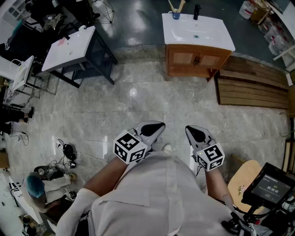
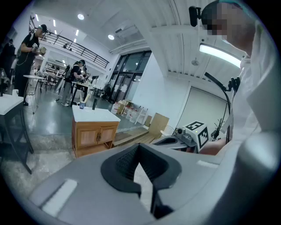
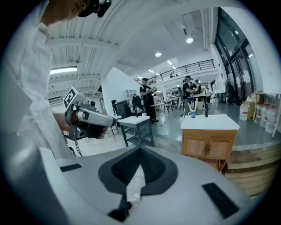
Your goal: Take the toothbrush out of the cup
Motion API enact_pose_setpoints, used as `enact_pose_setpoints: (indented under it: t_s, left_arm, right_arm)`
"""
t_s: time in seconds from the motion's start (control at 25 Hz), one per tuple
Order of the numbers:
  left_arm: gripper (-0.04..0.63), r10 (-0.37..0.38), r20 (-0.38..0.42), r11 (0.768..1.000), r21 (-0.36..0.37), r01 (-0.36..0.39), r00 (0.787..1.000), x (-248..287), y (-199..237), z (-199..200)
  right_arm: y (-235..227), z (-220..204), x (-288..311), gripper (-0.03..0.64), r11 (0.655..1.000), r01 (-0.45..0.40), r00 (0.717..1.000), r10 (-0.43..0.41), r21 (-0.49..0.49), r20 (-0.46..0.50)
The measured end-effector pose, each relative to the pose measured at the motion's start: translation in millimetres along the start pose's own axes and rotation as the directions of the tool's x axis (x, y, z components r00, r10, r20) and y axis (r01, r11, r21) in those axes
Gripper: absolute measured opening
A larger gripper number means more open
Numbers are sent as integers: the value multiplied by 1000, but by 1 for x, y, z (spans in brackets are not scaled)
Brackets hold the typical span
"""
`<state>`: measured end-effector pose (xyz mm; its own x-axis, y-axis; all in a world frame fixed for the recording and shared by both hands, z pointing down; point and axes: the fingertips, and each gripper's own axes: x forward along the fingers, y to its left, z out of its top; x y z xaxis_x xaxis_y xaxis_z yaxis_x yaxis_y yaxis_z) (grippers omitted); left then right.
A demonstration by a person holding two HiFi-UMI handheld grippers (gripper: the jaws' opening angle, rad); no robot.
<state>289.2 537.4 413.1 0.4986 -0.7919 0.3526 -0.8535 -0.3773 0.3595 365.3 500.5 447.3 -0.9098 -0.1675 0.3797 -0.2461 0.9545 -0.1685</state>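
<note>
The left claw and right claw are both pressed together, empty. Well ahead of them, the cup with the toothbrush stands on the surface.

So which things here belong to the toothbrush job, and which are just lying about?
Job: blue cup, toothbrush in it, wooden vanity beneath, left gripper and right gripper, both shut, empty.
Lying about: white washstand, wooden planks, floor cables, stool, screen.
</note>
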Motion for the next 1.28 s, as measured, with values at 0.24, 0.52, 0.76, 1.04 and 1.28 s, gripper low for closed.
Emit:
enact_pose_setpoints:
  t_s: [0.24,0.52,0.76,1.04,1.28]
  left_arm:
    - [6,13,17,1000,-26,-13,1000,-13,6,7]
    - [6,-4,15,999,-32,4,1000,-12,59,15]
    - [6,-47,52,999,-7,48,998,3,120,63]
    - [6,-71,60,998,6,70,996,-8,210,90]
    - [8,-85,58,996,4,84,995,-5,260,105]
  right_arm:
    - [7,9,8,6,1000,-14,1000,14,-2,2]
    - [-6,17,50,6,1000,-1,1000,1,26,-20]
    - [-39,50,103,8,999,42,998,-40,29,-46]
    - [-65,100,184,9,996,92,995,-92,1,-31]
    - [-81,119,224,19,990,144,989,-144,0,-42]
